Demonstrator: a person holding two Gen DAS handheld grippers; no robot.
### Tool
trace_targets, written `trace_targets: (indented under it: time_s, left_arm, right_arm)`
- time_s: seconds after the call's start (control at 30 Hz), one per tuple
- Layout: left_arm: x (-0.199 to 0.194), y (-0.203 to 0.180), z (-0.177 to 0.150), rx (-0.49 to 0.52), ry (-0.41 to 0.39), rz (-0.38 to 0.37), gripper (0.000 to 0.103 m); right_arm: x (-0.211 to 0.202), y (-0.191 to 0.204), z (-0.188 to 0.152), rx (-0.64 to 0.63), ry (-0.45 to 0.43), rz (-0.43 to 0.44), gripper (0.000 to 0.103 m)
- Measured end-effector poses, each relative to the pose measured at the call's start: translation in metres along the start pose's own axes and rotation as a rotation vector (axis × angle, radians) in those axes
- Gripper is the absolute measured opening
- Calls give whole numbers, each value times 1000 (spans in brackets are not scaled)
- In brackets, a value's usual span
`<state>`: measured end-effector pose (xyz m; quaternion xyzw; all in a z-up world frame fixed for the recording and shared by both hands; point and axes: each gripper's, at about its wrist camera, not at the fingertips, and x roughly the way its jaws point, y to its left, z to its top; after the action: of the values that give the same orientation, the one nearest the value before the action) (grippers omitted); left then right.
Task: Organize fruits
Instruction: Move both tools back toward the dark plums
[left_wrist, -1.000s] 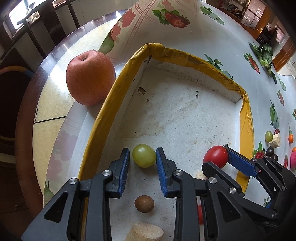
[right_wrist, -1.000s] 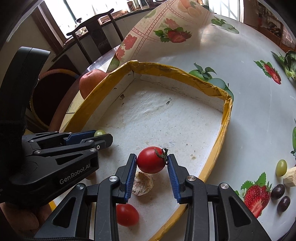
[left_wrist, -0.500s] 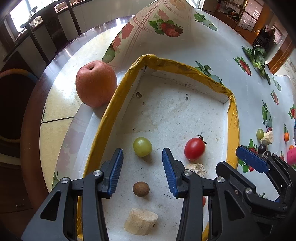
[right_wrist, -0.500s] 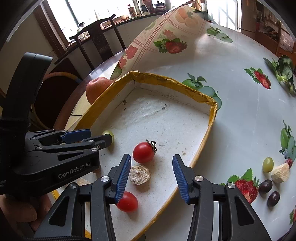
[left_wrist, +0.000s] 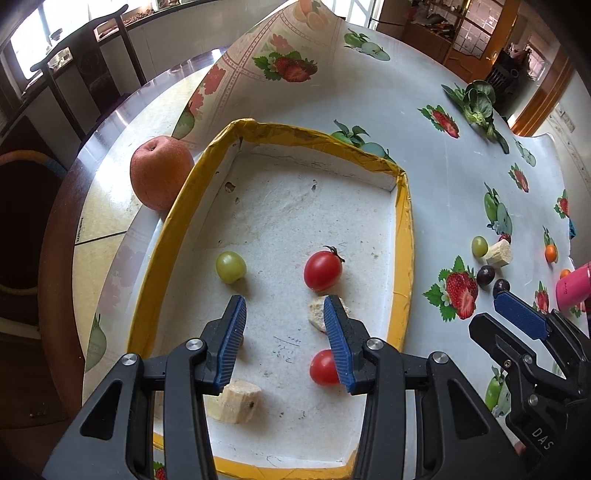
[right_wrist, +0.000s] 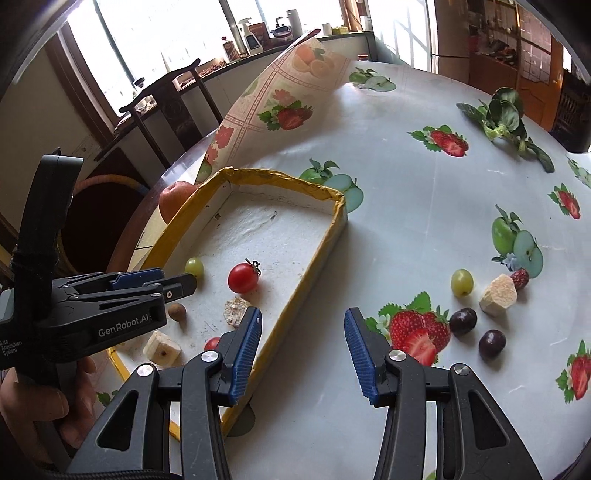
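A yellow-rimmed shallow box (left_wrist: 403, 236) (right_wrist: 314, 266) holds a green grape (left_wrist: 230, 267) (right_wrist: 194, 266), a stemmed cherry tomato (left_wrist: 322, 270) (right_wrist: 242, 277), a second tomato (left_wrist: 322, 367), two pale chunks (left_wrist: 236, 402) (left_wrist: 317, 313) and a small brown fruit (right_wrist: 177, 313). My left gripper (left_wrist: 283, 339) is open and empty above the box floor, behind the grape and tomato. My right gripper (right_wrist: 303, 350) is open and empty over the box's right rim and the tablecloth. On the cloth lie a green grape (right_wrist: 461, 282), a pale chunk (right_wrist: 497, 295), two dark grapes (right_wrist: 462, 321) (right_wrist: 492, 343) and a red date (right_wrist: 520, 277).
A large apple (left_wrist: 160, 171) sits against the box's left outer wall. A leafy green vegetable (right_wrist: 506, 114) lies far right on the fruit-print tablecloth (right_wrist: 406, 184). A pink object (left_wrist: 574, 284) stands at the right edge. Chairs stand beyond the round table's left edge.
Both grippers opened, left the green grape and the stemmed tomato on the box floor, and pulled back. The right gripper moved right, over the box rim.
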<state>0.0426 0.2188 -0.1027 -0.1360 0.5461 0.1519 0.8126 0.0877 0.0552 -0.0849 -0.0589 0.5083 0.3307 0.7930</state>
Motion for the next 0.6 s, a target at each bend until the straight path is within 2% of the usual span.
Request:
trace_targets:
  time_s: [0.6]
  left_arm:
    - [-15,-87,-19,120,10,-107,42]
  right_arm:
    - [-60,-95,-55,167,-23,-108,48]
